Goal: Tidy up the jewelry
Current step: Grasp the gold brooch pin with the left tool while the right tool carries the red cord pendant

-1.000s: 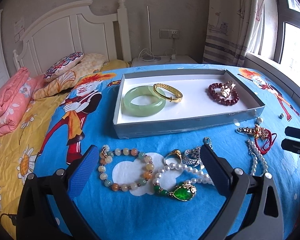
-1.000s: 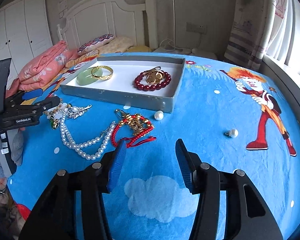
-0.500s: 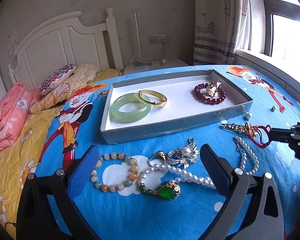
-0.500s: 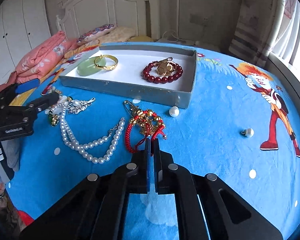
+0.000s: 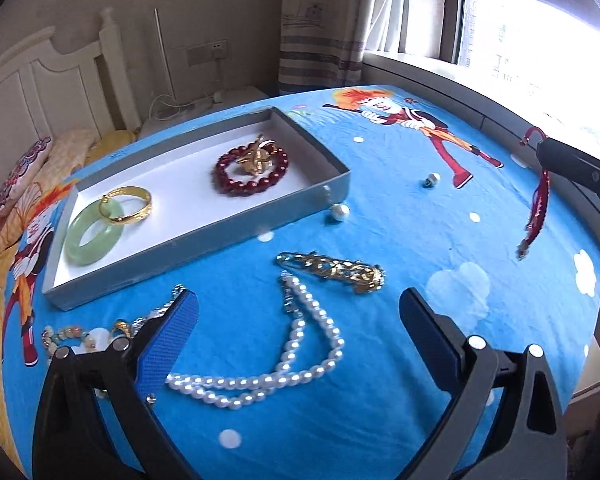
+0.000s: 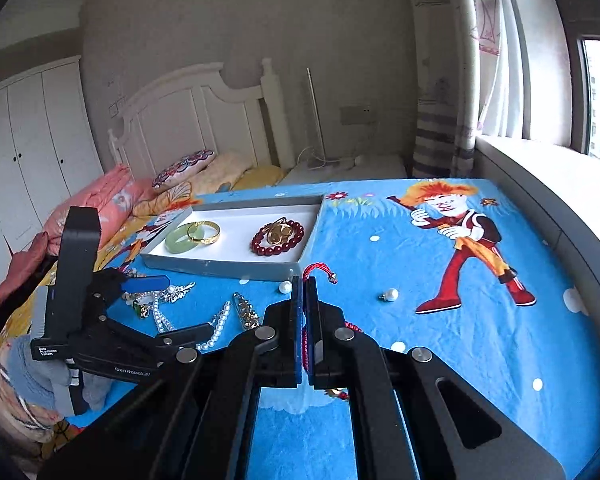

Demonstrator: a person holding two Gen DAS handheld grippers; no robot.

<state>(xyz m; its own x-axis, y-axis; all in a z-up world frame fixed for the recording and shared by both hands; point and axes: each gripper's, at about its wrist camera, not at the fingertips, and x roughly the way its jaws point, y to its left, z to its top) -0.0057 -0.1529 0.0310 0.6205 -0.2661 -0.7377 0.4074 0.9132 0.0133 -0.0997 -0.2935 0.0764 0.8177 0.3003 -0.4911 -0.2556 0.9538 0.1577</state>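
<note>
My right gripper [image 6: 305, 280] is shut on a red cord bracelet [image 6: 318, 269] and holds it above the bed; in the left wrist view the cord [image 5: 538, 206] hangs from it at the right. My left gripper [image 5: 298, 308] is open and empty over a pearl necklace [image 5: 300, 344] and a gold chain piece [image 5: 336, 270]. The grey tray [image 5: 180, 240] holds a jade bangle [image 5: 94, 234], a gold bangle [image 5: 126, 204] and a dark red bead bracelet [image 5: 252, 172] with a gold piece on it.
Two loose pearls [image 5: 340, 212] [image 5: 432, 179] lie on the blue bedspread right of the tray. More jewelry [image 5: 80, 336] lies behind my left finger. Pillows [image 6: 180, 164] and the headboard [image 6: 188, 120] are at the far side. A window sill [image 5: 440, 80] runs along the right.
My right gripper has lifted the red cord bracelet off the bedspread, leaving the gold chain piece behind. My left gripper has swung right, over the pearl necklace.
</note>
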